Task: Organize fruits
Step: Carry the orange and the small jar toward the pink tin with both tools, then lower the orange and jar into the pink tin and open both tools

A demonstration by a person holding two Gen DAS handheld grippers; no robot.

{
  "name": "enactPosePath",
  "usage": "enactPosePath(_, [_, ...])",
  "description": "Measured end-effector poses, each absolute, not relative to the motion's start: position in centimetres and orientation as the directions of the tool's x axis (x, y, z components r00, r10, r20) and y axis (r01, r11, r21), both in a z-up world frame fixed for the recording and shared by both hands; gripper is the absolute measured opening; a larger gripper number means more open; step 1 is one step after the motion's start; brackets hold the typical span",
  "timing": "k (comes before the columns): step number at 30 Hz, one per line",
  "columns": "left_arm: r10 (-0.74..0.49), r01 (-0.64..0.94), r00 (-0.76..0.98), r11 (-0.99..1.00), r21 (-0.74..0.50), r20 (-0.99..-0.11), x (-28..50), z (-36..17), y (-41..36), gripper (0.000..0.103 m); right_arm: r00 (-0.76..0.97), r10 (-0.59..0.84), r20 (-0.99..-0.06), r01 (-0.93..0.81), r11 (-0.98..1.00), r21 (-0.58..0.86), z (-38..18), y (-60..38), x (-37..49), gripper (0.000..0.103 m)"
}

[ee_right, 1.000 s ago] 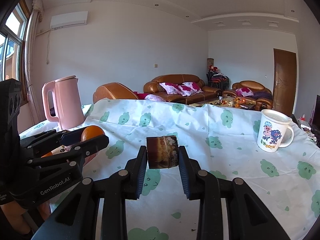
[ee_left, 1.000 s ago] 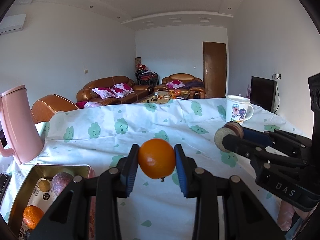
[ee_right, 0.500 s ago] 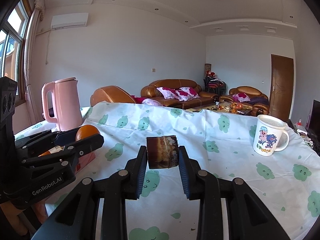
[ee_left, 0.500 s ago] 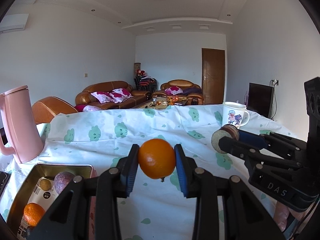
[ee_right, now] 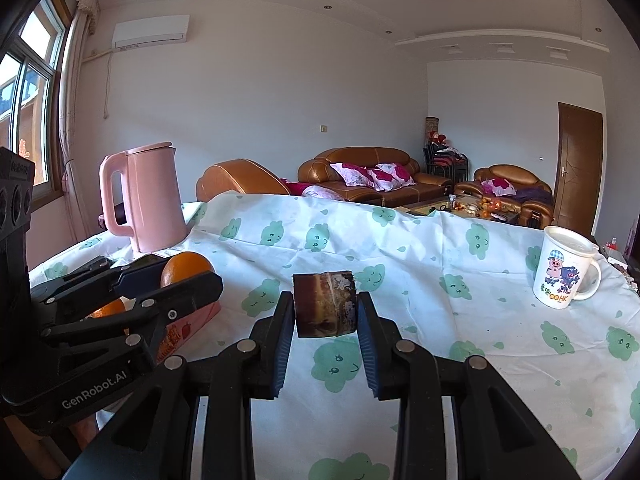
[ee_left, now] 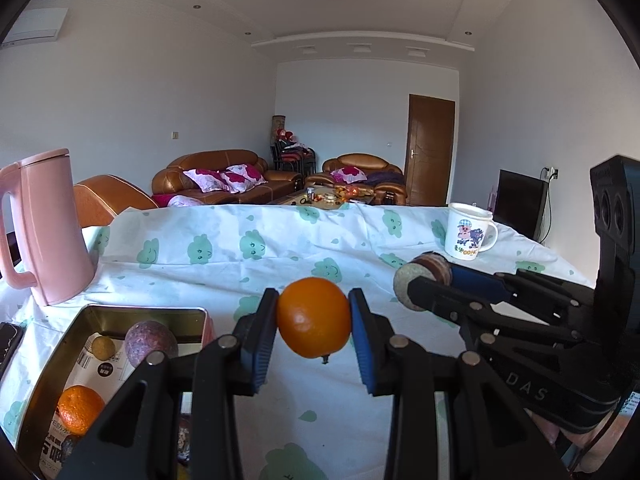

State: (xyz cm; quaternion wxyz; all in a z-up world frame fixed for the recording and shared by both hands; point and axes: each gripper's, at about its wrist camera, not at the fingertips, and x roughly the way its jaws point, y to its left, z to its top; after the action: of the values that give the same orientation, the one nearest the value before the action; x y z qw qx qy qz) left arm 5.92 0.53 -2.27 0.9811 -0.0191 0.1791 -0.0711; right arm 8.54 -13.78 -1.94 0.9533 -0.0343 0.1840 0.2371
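Left wrist view: an orange (ee_left: 313,317) sits at frame centre, clamped between the left gripper (ee_left: 313,320) pads above the cloth (ee_left: 240,248), with a tin (ee_left: 52,360) of fruit at lower left. Right wrist view: the right gripper (ee_right: 325,312) pinches a brown cut chunk (ee_right: 325,305) at centre, a mug (ee_right: 566,266) at right.

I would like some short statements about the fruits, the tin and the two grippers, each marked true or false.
1. The left gripper holds an orange. True.
2. The right gripper is empty. False: it is shut on a short brown cut piece, perhaps sugarcane.
3. The metal tin already has an orange and a purple round fruit in it. True.
4. The mug lies on its side. False: it stands upright on the tablecloth.
5. The pink kettle stands inside the tin. False: it stands on the tablecloth behind the tin.
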Motion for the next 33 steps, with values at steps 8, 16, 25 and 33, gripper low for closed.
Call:
enactPosePath(8, [-0.094, 0.077, 0.921, 0.995, -0.059, -0.379, 3.9, -1.0, 4.7, 0.037, 0.743, 0.548, -0.383, -0.579, 0.814, 0.042, -0.6, -8.8, 8.6, 0.033])
enactPosePath(16, [0.0, -0.032, 0.925, 0.996, -0.08, -0.38, 3.1, -0.4, 10.1, 0.037, 0.68, 0.613, -0.402, -0.668, 0.744, 0.003, -0.3, -3.0, 7.3, 0.033])
enactPosePath(25, [0.064, -0.113, 0.904, 0.989, -0.093, -0.423, 3.1, -1.1, 14.4, 0.037, 0.643, 0.624, -0.445, -0.702, 0.712, -0.017, -1.3, 0.7, 7.1, 0.033])
enactPosePath(33, [0.092, -0.14, 0.877, 0.988, -0.068, -0.471, 3.9, -2.2, 15.6, 0.037, 0.61, 0.615, -0.5, -0.714, 0.7, -0.01, -2.5, 2.9, 7.8, 0.033])
